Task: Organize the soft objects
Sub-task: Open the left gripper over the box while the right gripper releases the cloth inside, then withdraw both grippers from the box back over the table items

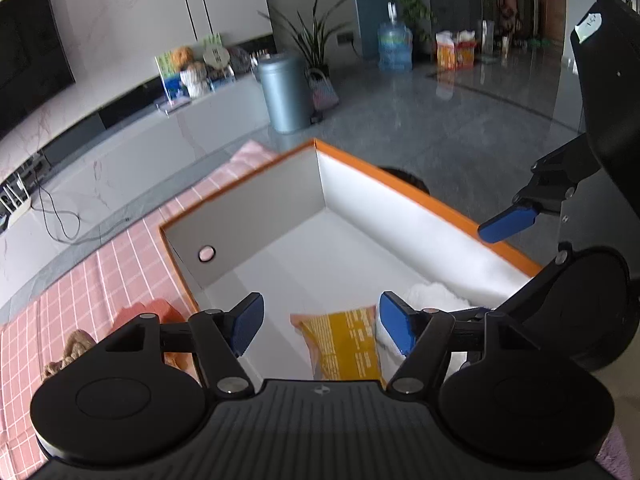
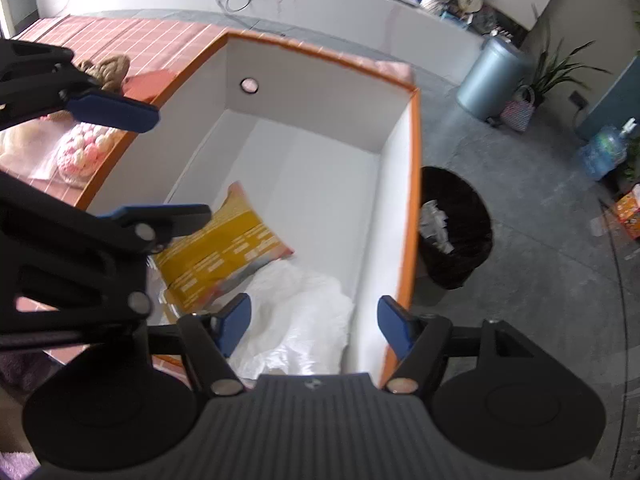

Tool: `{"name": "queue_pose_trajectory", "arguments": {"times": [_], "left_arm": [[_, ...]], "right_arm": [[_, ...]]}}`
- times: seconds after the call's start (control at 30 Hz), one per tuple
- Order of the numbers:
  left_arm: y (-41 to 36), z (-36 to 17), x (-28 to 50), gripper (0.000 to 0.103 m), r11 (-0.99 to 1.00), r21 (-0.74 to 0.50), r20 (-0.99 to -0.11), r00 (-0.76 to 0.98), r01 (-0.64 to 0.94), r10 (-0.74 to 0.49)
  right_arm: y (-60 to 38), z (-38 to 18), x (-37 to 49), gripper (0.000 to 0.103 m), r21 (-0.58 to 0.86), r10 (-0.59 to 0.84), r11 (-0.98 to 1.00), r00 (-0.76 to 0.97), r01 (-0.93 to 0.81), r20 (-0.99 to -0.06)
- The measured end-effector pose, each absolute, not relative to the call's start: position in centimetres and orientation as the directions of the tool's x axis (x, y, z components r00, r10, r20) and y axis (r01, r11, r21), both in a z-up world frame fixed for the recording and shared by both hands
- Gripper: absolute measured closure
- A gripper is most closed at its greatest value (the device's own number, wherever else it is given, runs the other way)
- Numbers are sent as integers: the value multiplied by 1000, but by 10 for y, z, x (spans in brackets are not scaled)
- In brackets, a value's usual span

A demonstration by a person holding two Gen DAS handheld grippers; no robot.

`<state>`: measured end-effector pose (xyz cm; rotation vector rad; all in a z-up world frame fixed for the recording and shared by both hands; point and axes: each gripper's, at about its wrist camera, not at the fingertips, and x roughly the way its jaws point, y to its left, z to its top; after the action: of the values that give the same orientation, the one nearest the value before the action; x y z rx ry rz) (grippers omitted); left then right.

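While both claws [image 1: 320, 326] [image 2: 314, 326] gape empty | yellow packet [image 2: 224, 252] glossy, crinkled | white bag [image 2: 304, 320] rumpled | both inside box [image 2: 412, 200]

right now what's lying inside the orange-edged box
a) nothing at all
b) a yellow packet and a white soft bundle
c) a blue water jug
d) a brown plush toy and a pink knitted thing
b: the right wrist view shows the yellow packet and the white bundle side by side on the floor of the box.
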<state>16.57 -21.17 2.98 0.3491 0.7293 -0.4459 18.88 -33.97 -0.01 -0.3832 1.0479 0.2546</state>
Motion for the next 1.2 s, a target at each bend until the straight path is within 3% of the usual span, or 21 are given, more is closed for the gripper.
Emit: {"name": "queue_pose_trajectory", "arguments": {"times": [0.17,0.7,0.93,1.2], "left_arm": [[-201,44,156,19,866,132,-636,711,482,-299],[-141,75,124,18,920,51,-485,815,388,-317],[-96,75,103,18,960,21,-400,883,278,-246],[-49,56,87,19,984,-15,-365,915,180,-173]], "right_arm": [[-345,18,180,23,-215,1,914,532,-343,-847],[-320,57,135,19,-265,-42,940,701,-213,-712],[-292,62,99,18,-217,14,961,815,-170,-579],[-243,52,68,18,-133,78,980,897,-149,-435]]}}
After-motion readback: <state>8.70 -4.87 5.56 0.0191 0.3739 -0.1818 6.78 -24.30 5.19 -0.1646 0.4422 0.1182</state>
